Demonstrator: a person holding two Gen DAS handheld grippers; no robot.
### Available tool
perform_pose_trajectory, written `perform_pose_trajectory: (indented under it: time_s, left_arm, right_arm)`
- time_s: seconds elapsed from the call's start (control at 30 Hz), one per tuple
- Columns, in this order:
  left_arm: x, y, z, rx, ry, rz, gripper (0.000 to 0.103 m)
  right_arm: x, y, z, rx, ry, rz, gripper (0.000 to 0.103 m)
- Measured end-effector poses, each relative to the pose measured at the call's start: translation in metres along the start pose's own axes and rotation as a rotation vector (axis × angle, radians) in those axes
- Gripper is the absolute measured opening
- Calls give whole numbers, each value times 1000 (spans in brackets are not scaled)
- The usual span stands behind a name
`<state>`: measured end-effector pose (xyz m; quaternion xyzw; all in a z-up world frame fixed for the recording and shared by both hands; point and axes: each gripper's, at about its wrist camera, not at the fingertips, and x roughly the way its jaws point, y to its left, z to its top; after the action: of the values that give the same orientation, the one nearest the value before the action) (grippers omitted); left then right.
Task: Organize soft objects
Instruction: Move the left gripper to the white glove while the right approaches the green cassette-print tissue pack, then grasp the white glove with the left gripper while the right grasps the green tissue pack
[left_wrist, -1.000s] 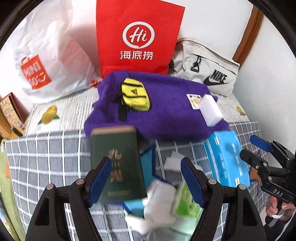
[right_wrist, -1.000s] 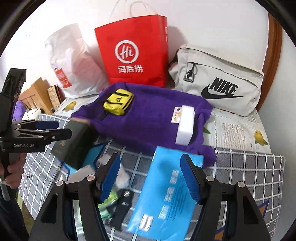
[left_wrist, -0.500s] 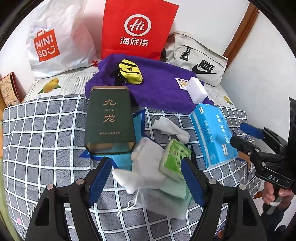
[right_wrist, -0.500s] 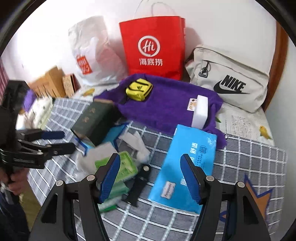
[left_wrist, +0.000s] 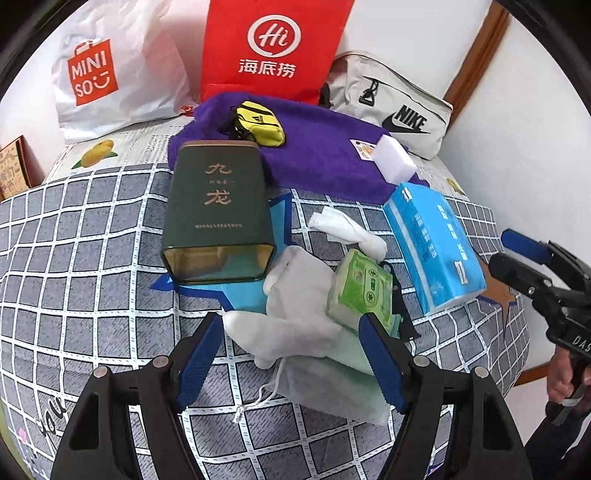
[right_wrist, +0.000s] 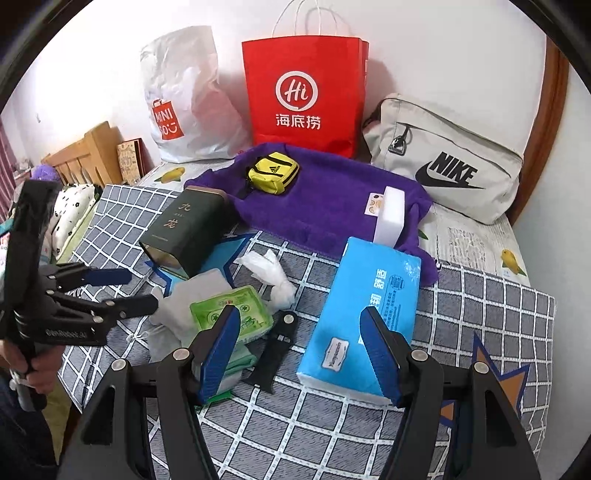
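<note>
A pile of soft things lies on the checked bedspread (left_wrist: 74, 258): a white drawstring cloth bag (left_wrist: 299, 317), a green tissue pack (left_wrist: 360, 291), a crumpled white tissue (left_wrist: 347, 229) and a blue tissue pack (left_wrist: 432, 240). Behind them a purple towel (left_wrist: 317, 155) carries a yellow pouch (left_wrist: 258, 123) and a white sponge (left_wrist: 393, 162). My left gripper (left_wrist: 291, 328) hangs open over the white bag, pressing on nothing. My right gripper (right_wrist: 300, 314) stands open above the near end of the blue tissue pack (right_wrist: 369, 302) and a black clip (right_wrist: 277, 350).
A dark green tin (left_wrist: 218, 210) lies on its side left of the pile. At the back wall stand a white Miniso bag (left_wrist: 110, 70), a red paper bag (left_wrist: 273, 48) and a grey Nike bag (left_wrist: 391, 107). A wooden headboard (right_wrist: 88, 155) is far left.
My left gripper has drawn back from over the green tin to over the white bag. My right gripper has pulled back too, so more of the bed shows. Both stay open.
</note>
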<state>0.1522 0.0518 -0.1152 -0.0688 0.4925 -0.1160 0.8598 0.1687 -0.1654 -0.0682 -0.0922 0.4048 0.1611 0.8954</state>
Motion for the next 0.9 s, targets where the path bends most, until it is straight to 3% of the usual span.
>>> perform_pose_trajectory:
  time_s: [0.27, 0.33, 0.47, 0.53, 0.6, 0.7, 0.9]
  left_arm:
    - [12, -2, -6, 63, -4, -30, 65]
    - [16, -2, -7, 83, 1, -35, 56]
    - [26, -1, -9, 93, 14, -42, 51]
    - [31, -1, -9, 93, 26, -31, 40]
    - [34, -2, -10, 113, 25, -18, 37]
    - [39, -1, -11, 119, 37, -5, 25]
    - [35, 2, -10, 122, 26, -22, 13]
  right_arm:
    - [5, 12, -5, 11, 30, -25, 67]
    - [11, 16, -8, 12, 52, -37, 67]
    - [20, 22, -9, 6, 77, -48, 67]
    - [22, 22, -8, 11, 87, -54, 67]
    - [25, 22, -7, 17, 90, -52, 67]
    - [29, 21, -6, 22, 101, -59, 67]
    - [35, 21, -4, 21, 112, -63, 67]
